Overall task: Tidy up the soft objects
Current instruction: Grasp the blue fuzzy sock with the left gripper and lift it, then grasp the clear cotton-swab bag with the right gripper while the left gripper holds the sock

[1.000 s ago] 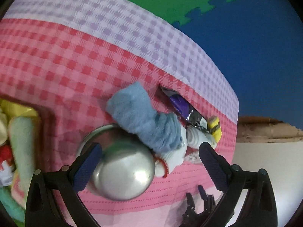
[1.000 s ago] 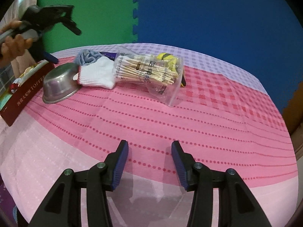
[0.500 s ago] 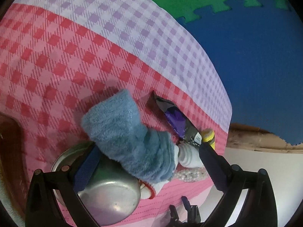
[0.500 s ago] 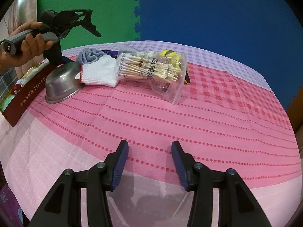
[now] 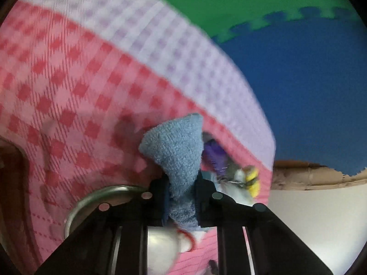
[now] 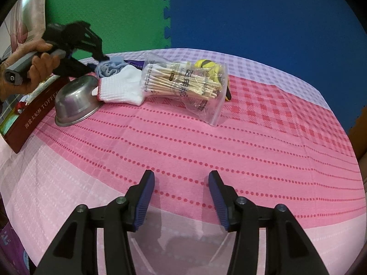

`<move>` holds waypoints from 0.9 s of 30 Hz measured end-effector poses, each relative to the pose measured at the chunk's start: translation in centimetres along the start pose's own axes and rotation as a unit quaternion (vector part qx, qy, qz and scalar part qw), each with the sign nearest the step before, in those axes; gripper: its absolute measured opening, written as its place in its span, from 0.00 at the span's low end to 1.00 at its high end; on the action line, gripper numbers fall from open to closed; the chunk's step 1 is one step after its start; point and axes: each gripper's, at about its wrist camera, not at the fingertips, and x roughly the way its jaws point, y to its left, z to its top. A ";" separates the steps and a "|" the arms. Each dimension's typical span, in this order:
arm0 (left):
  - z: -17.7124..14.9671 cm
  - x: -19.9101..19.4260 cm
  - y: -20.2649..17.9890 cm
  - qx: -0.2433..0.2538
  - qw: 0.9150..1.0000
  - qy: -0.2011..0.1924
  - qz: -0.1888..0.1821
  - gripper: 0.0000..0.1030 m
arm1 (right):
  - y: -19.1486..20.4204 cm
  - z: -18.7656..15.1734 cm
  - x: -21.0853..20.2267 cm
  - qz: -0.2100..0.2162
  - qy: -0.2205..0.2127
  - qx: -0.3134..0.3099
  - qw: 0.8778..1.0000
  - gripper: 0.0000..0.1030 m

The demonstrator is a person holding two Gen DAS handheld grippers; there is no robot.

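Your left gripper (image 5: 181, 197) has just closed; its jaws pinch the blue towel (image 5: 179, 153) beside the steel bowl (image 6: 75, 102) on the tabletop (image 6: 183, 142). Your right gripper (image 6: 181, 194) hovers, jaws spread and empty.

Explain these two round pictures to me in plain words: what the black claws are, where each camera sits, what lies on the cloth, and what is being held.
There is no robot here. A person holds a hand-operated claw in each hand, and each claw carries a wide-angle camera looking along its two fingers, hence the round pictures.

In the left-claw view, the left gripper has just closed on a blue towel, which bunches up between its fingers.

In the right-claw view, the right gripper hangs open and empty over the pink tablecloth. Farther off lie a steel bowl, a white glove, a bag of cotton swabs and a red box. The person's hand works the left claw there.
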 end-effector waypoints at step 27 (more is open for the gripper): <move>-20.7 -8.2 -1.3 0.062 0.994 0.007 -0.086 0.16 | 3.6 7.0 -0.4 -0.059 -0.097 -0.338 0.934 0.65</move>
